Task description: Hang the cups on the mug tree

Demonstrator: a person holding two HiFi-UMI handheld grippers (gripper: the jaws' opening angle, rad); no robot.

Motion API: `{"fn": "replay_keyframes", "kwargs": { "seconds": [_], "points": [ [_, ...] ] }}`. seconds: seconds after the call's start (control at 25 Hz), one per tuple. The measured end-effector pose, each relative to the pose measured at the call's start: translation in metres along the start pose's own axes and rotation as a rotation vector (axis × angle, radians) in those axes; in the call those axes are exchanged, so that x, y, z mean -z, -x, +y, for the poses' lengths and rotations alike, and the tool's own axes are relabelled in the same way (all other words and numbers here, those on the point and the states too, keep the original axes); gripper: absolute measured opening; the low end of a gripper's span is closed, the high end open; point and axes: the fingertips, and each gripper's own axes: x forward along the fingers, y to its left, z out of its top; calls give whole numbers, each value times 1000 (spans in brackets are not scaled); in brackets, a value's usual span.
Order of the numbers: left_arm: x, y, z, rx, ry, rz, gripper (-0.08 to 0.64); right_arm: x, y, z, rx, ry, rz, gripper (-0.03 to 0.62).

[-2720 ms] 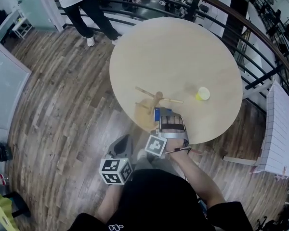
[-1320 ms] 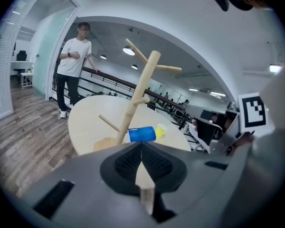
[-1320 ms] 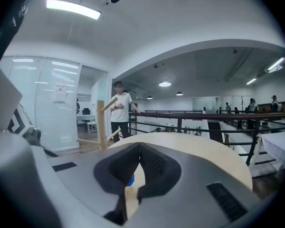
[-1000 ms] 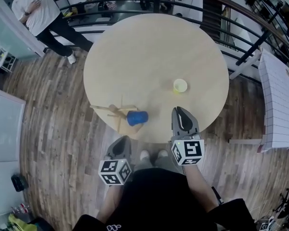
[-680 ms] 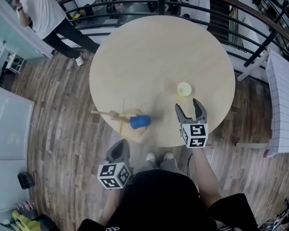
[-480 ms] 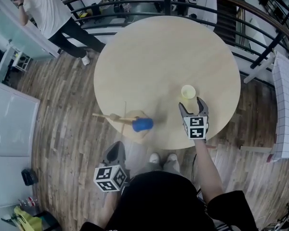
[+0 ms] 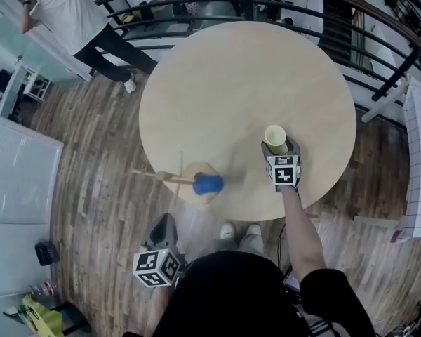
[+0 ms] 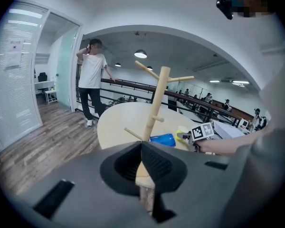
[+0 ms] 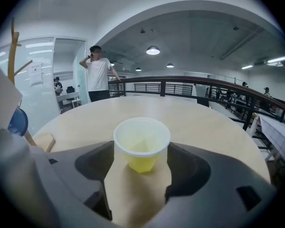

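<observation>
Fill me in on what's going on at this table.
A person with a gripper in each hand is hanging cups on a wooden mug tree. A blue cup already hangs there. On the right gripper, the jaws have just been opening and now flank the yellow cup on the table, not gripping it. The left gripper is shut and empty, back from the table.

From here I see a black short-sleeved top (image 7: 231, 293) at the lower middle of the frame, pale shoes (image 7: 226, 229) above it. The left gripper (image 7: 166, 221) and right gripper (image 7: 279, 144) are dark grey — each bears a cube (image 7: 158, 267) of black-and-white square markers.
</observation>
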Motion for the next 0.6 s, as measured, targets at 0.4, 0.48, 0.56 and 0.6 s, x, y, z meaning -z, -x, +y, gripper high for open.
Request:
{"fn": "replay_keyframes", "kwargs": {
  "seconds": [0.4, 0.48, 0.56, 0.6],
  "points": [
    [0, -6, -5, 25, -1, 6, 12, -8, -1, -2, 18, -33, 2, 295],
    [-2, -9, -8, 42, -5, 6, 12, -20, 8, 4, 13, 7, -20, 295],
    [-3, -13, -11, 60, -8, 6, 12, -34, 19, 15, 0, 73, -51, 293],
    [-4, -15, -13, 70, -9, 7, 12, -43, 26, 22, -7, 110, -68, 293]
  ]
}}
